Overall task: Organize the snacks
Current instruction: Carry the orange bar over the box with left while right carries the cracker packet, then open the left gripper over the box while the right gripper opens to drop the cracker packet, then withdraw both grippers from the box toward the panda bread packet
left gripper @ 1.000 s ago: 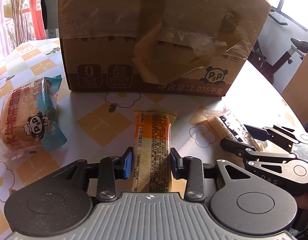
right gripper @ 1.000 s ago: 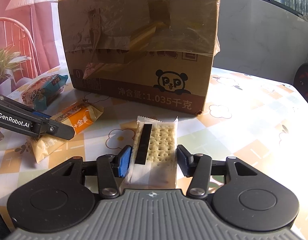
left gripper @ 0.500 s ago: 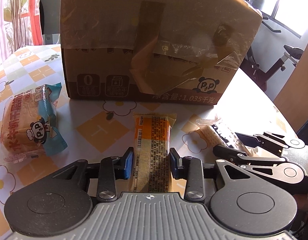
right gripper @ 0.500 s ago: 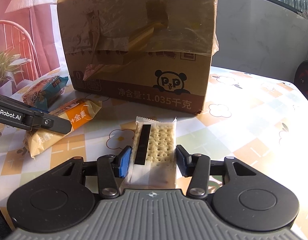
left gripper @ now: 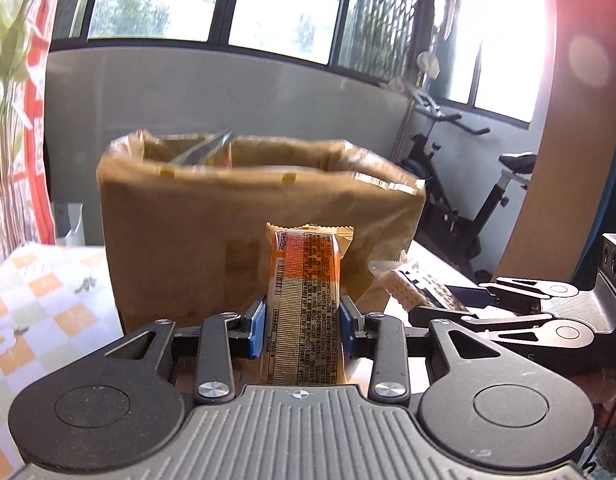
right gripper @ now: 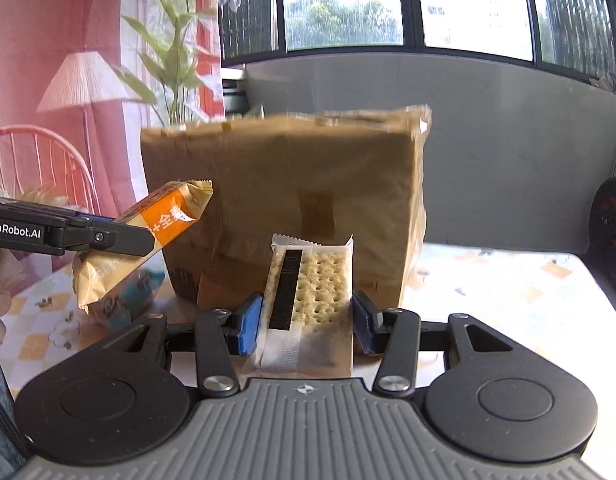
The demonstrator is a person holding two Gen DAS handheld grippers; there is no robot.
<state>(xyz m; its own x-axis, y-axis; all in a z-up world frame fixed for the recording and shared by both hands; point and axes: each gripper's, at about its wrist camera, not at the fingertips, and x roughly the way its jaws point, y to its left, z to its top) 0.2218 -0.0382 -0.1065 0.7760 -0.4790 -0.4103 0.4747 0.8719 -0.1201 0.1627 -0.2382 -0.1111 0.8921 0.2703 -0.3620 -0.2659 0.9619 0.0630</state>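
— Where was the orange foil-wrapped snack bar?

— Clamped in the left gripper. Both blue pads pressed its long sides, and the bar ran lengthwise out along the fingers, its crimped end sticking past the tips. In the right wrist view the same bar hung in the air, clear of the table, with the left gripper gripping it near the middle.

— And the other hand?

— The right gripper was clenched on a clear-wrapped pack of pale square crackers. Its jaws had just been closing, with the pack between them, the pads against the wrapper's edges. The pack also lay lengthwise along the fingers, its sealed end beyond the tips. From the left wrist view the right gripper and its crackers were just to the right of the bar.

— What stood ahead of them?

— A brown cardboard box, open at the top, blurred, standing on the checked, flower-printed tablecloth. Both snacks were on the near side of it, below its rim.

— Anything left on the table?

— A blue-wrapped packet near the box's left corner, mostly hidden behind the bar.
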